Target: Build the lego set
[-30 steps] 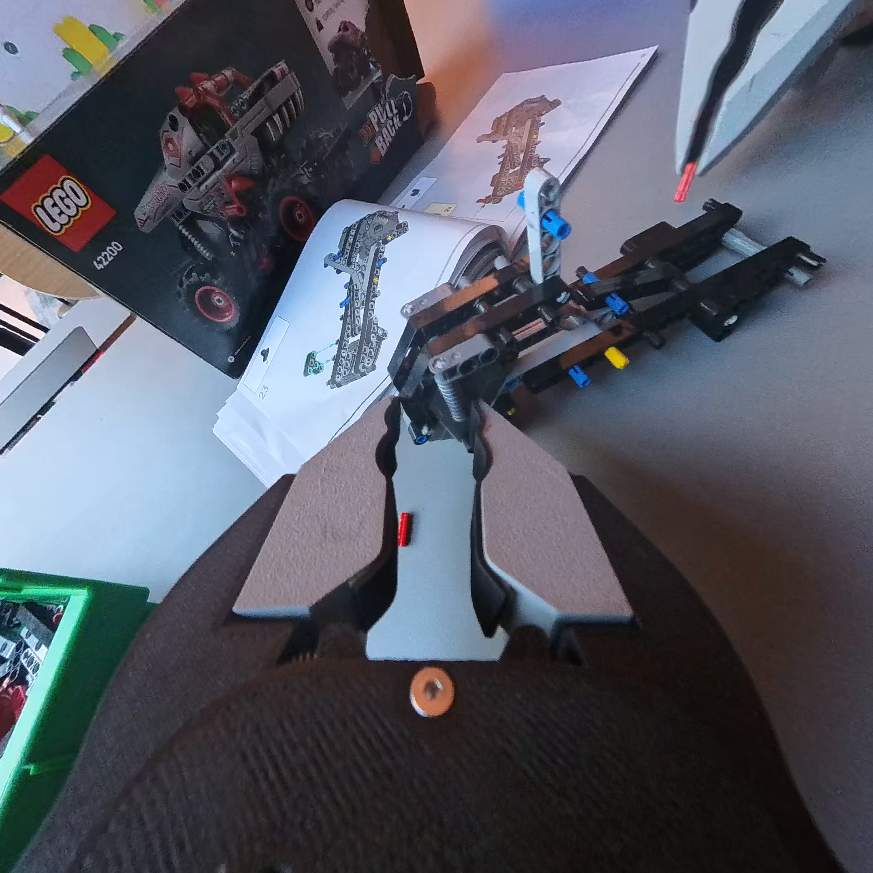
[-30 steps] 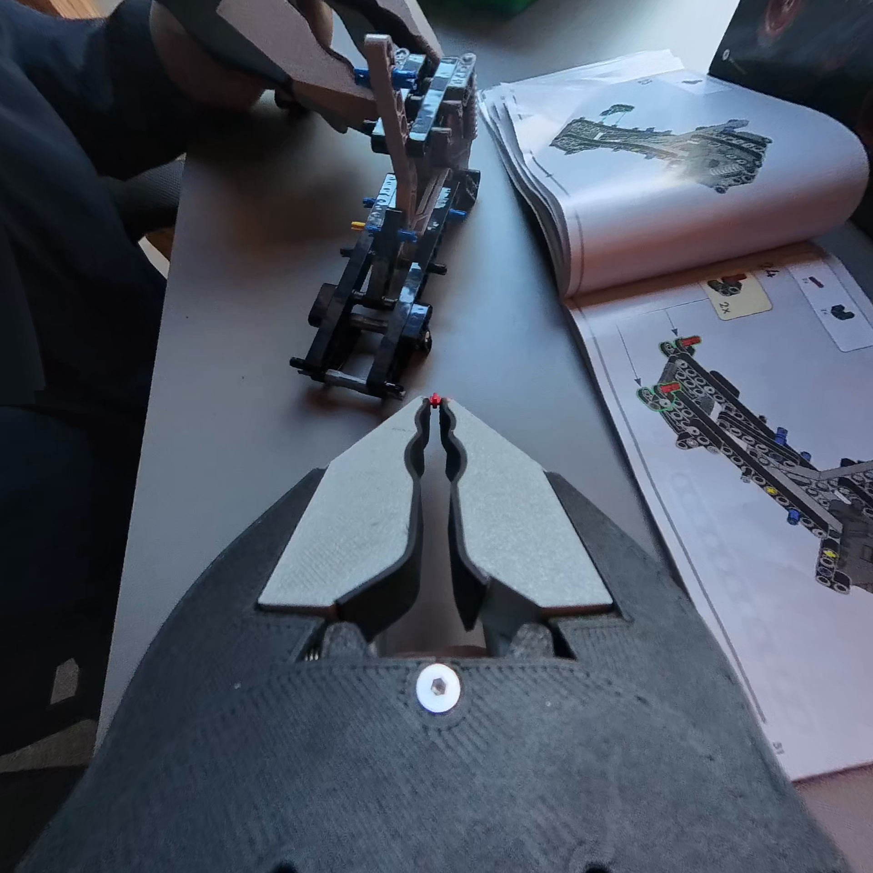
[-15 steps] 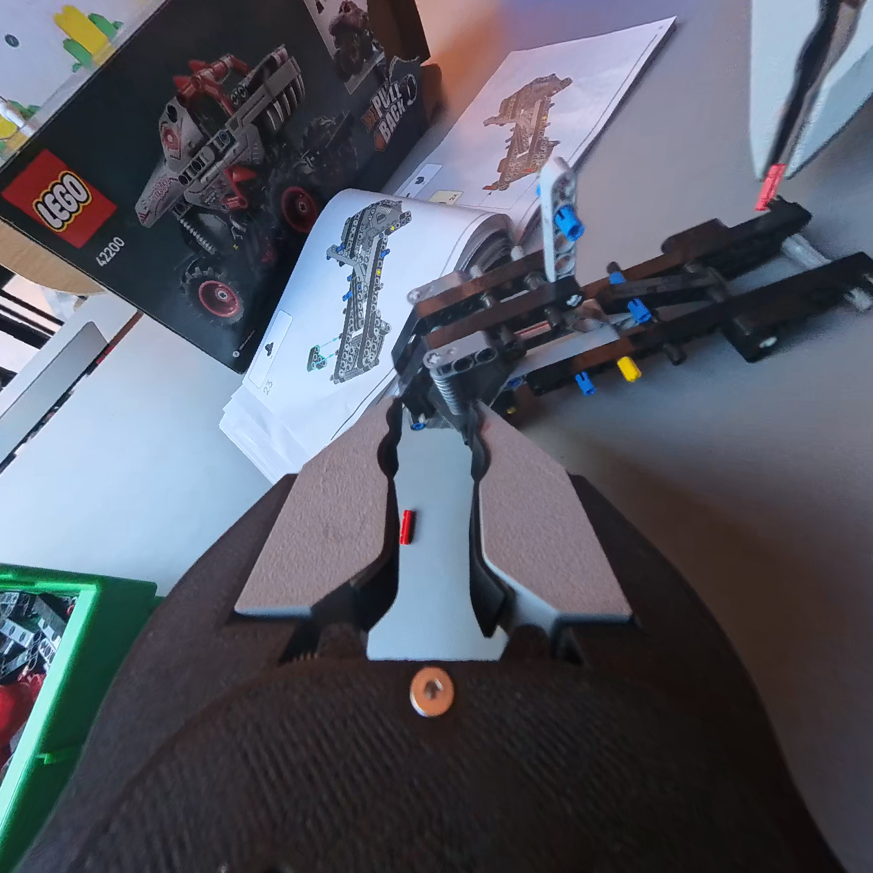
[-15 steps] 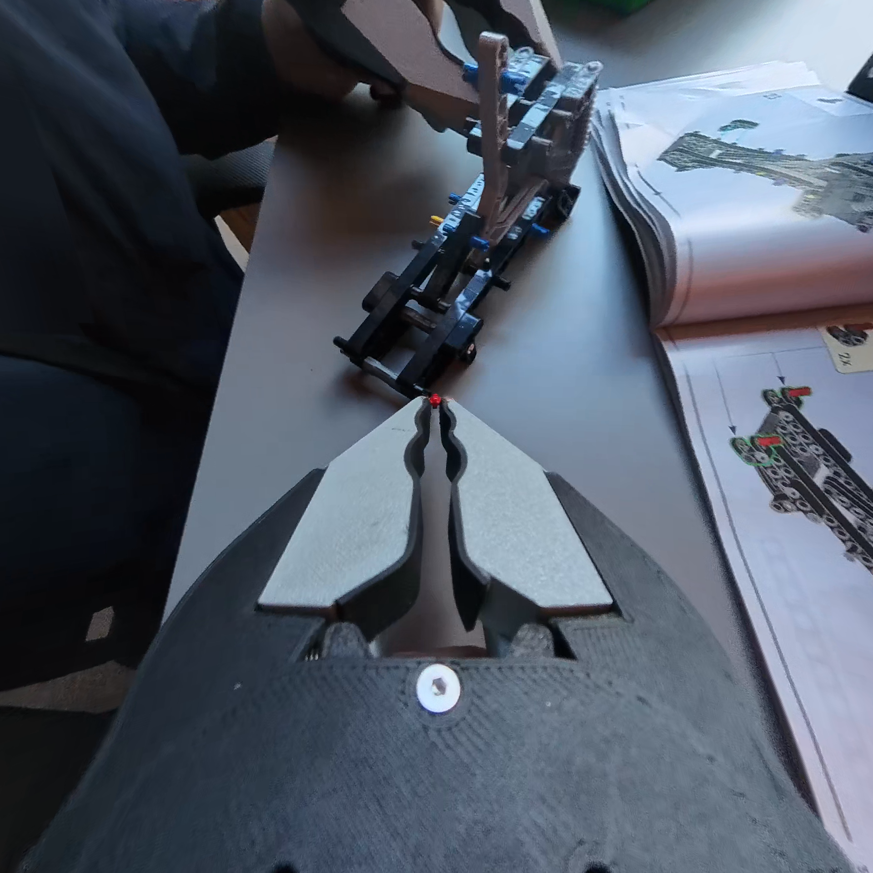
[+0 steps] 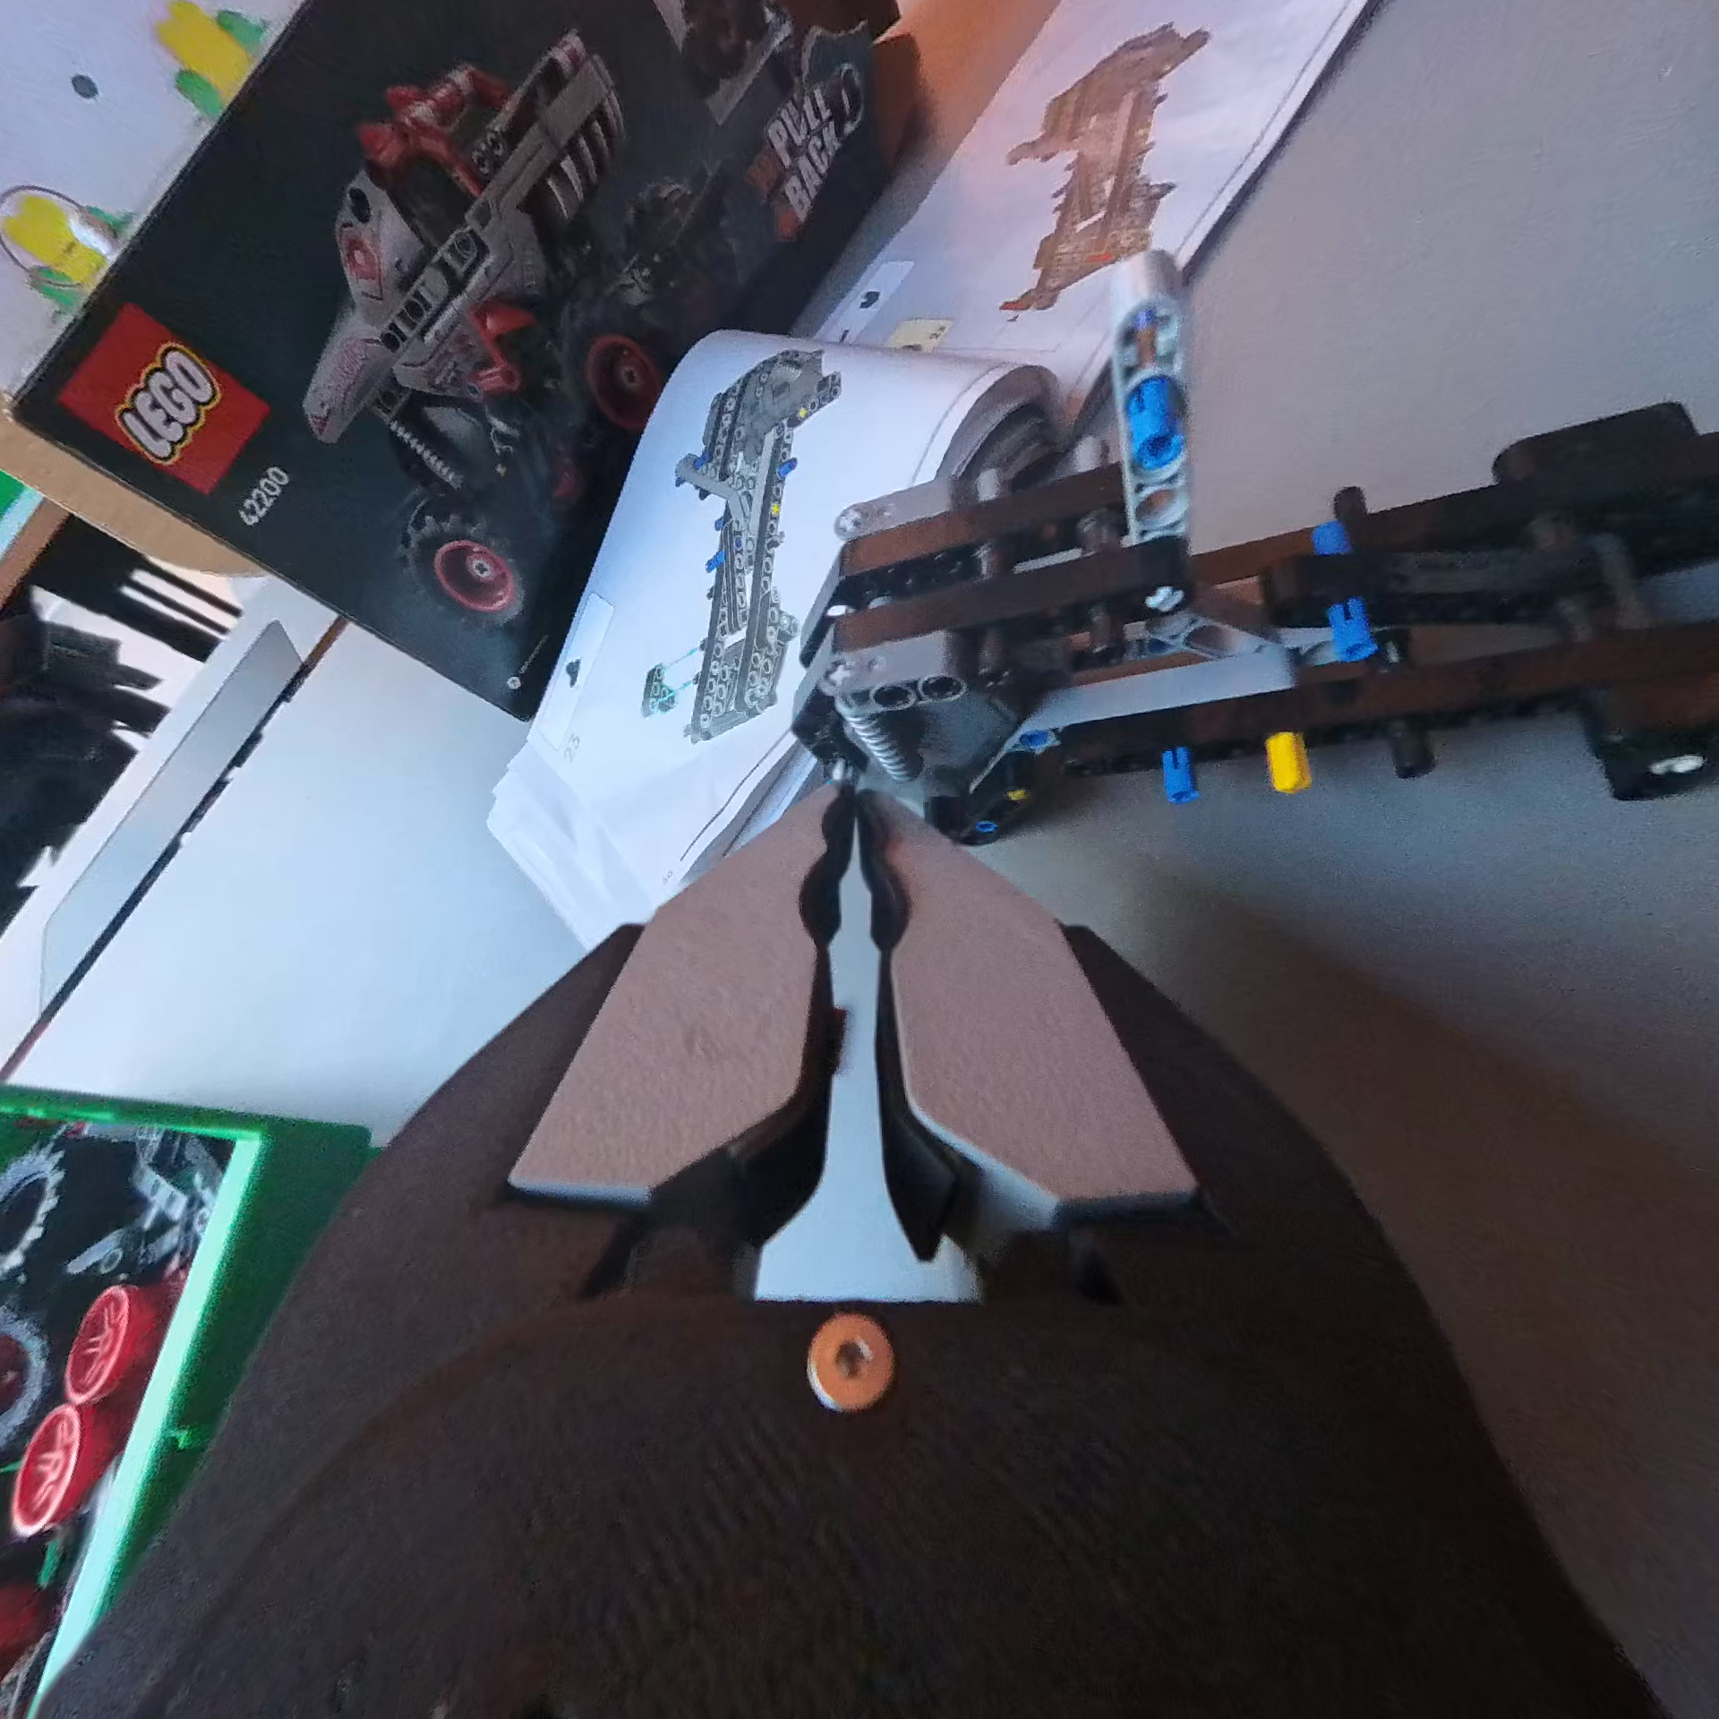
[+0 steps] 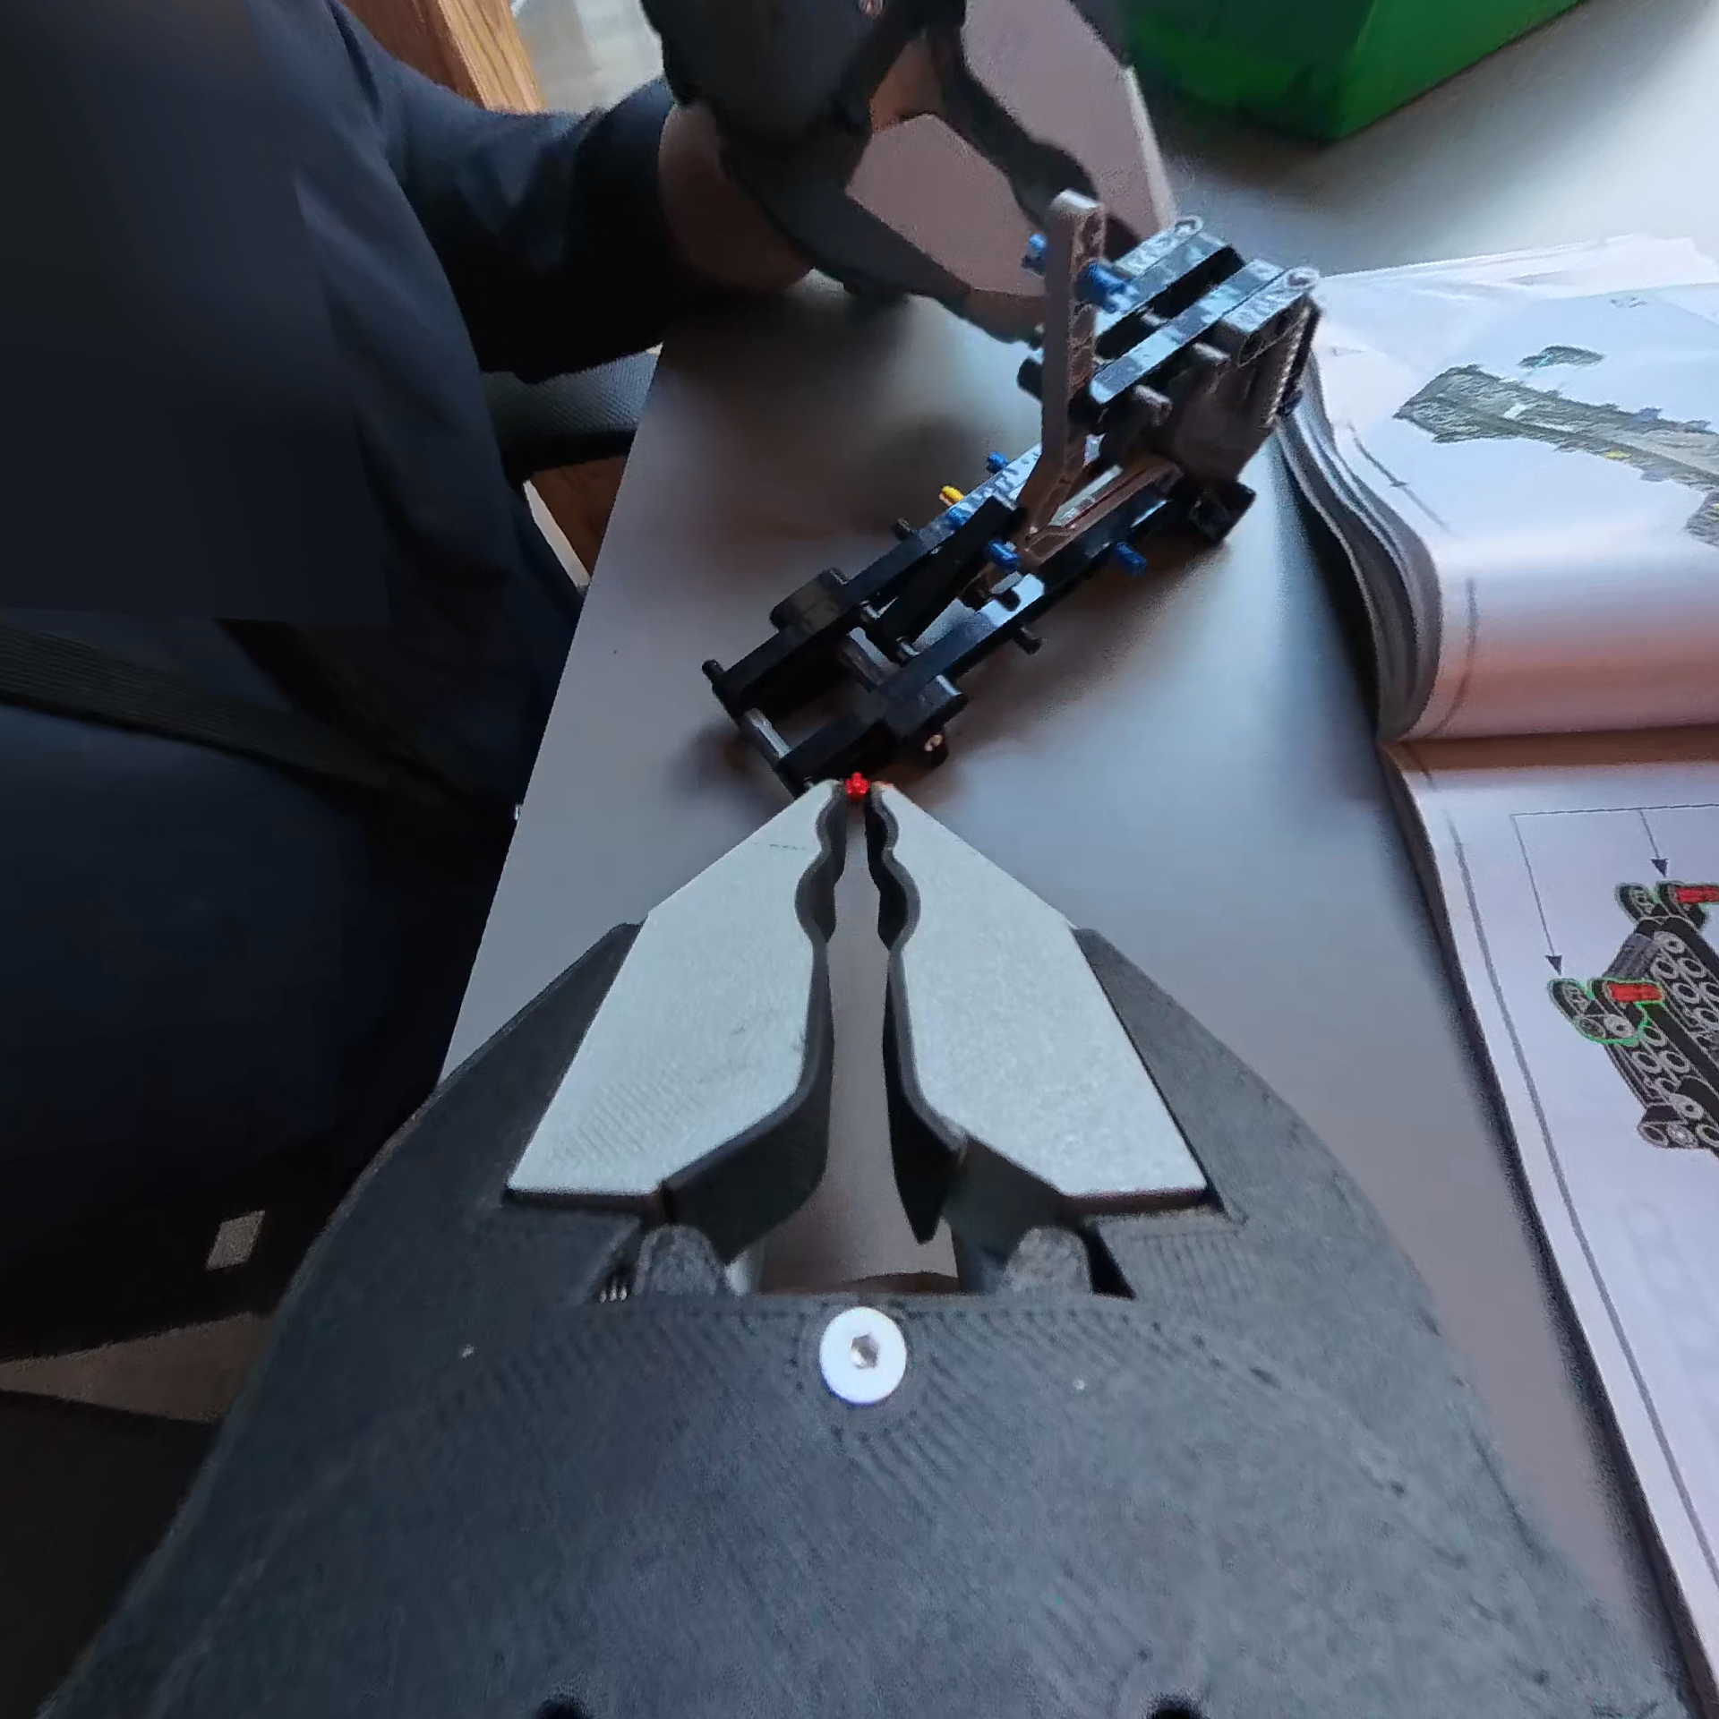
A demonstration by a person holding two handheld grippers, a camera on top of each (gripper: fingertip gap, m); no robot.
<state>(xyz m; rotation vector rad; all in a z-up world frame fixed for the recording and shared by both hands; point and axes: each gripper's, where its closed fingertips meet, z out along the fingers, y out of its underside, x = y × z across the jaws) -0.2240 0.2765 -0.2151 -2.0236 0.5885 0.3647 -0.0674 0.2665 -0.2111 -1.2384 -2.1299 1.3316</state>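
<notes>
Lego chassis of black beams with blue and yellow pins (image 5: 1209, 632): in the left wrist view it lies on the grey table (image 5: 1395, 1023), long axis running from just beyond the fingertips off to the right. Left gripper (image 5: 851, 805) has its 2 fingers nearly closed; whether they pinch the chassis's near end cannot be told.

In the right wrist view the chassis (image 6: 986, 558) runs from the tips to far right. Right gripper (image 6: 856, 791), closed on a small red pin (image 6: 856, 787), sits just beside the near end, so it is better placed for insertion.
</notes>
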